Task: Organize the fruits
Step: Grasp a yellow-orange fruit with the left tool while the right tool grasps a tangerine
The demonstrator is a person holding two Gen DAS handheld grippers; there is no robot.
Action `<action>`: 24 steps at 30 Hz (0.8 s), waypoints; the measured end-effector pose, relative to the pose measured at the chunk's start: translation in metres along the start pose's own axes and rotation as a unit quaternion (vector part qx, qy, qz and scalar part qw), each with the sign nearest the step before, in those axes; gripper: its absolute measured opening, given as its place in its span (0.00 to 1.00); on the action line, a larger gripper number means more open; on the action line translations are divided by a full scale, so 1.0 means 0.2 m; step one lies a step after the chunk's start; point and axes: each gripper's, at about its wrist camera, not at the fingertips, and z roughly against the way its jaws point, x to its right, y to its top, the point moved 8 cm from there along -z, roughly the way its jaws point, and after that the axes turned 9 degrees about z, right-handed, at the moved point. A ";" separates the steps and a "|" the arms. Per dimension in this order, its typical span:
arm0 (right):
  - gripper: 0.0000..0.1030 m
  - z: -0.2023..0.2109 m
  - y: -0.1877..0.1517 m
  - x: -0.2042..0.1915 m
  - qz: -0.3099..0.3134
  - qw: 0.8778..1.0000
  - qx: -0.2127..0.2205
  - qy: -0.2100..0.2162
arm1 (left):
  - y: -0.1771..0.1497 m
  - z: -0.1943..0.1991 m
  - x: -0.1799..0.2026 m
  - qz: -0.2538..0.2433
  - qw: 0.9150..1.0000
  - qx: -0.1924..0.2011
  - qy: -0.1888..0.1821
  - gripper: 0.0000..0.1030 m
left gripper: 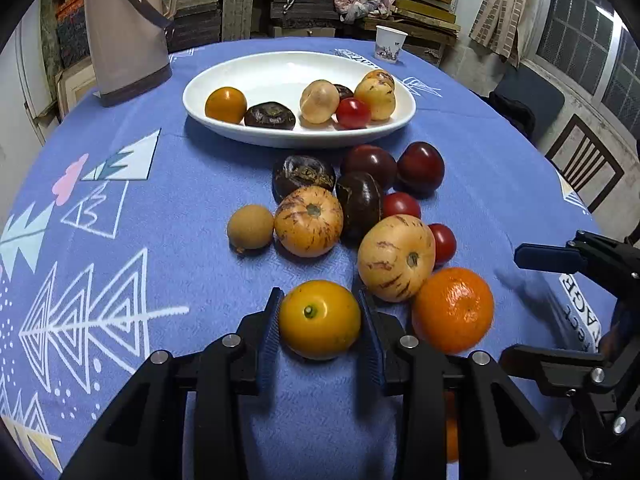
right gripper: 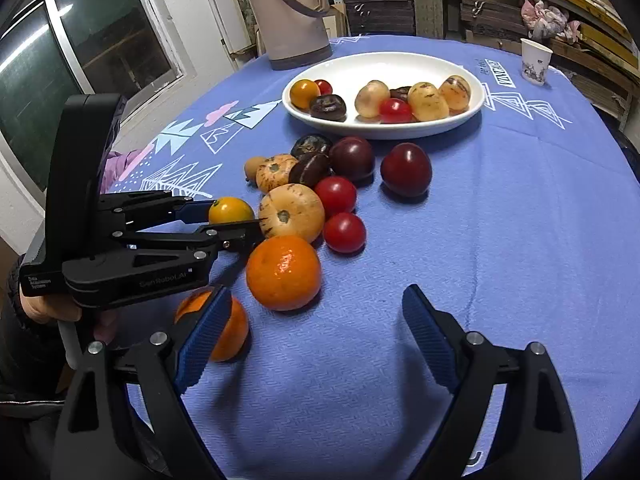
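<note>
My left gripper [left gripper: 320,320] is shut on a yellow tomato [left gripper: 319,319], low over the blue tablecloth; it also shows in the right wrist view [right gripper: 231,210]. A pile of fruit lies beyond it: striped pepino melons [left gripper: 396,258], an orange mandarin [left gripper: 453,309], red tomatoes [left gripper: 401,205], dark plums [left gripper: 421,167] and a small brown fruit [left gripper: 250,227]. A white oval plate [left gripper: 280,68] at the back holds several fruits. My right gripper [right gripper: 316,340] is open and empty over bare cloth, with a second mandarin [right gripper: 236,332] behind its left finger.
A tall beige jug [left gripper: 124,36] stands back left of the plate. A paper cup [left gripper: 389,43] stands back right near the table's edge. A chair [left gripper: 584,160] is beyond the table on the right. Shelves with boards fill the background.
</note>
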 end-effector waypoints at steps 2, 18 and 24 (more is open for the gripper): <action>0.82 -0.01 0.01 -0.02 -0.003 1.000 0.000 0.003 | -0.01 0.02 -0.01 0.007 1.000 -0.001 -0.003 0.36; 0.59 -0.22 0.08 -0.08 -0.041 0.998 -0.043 0.007 | -0.06 0.08 -0.15 0.035 0.999 0.004 0.006 0.36; 0.43 -0.21 0.08 -0.04 -0.053 0.998 -0.044 0.012 | -0.07 0.08 -0.16 0.037 0.999 0.002 0.001 0.36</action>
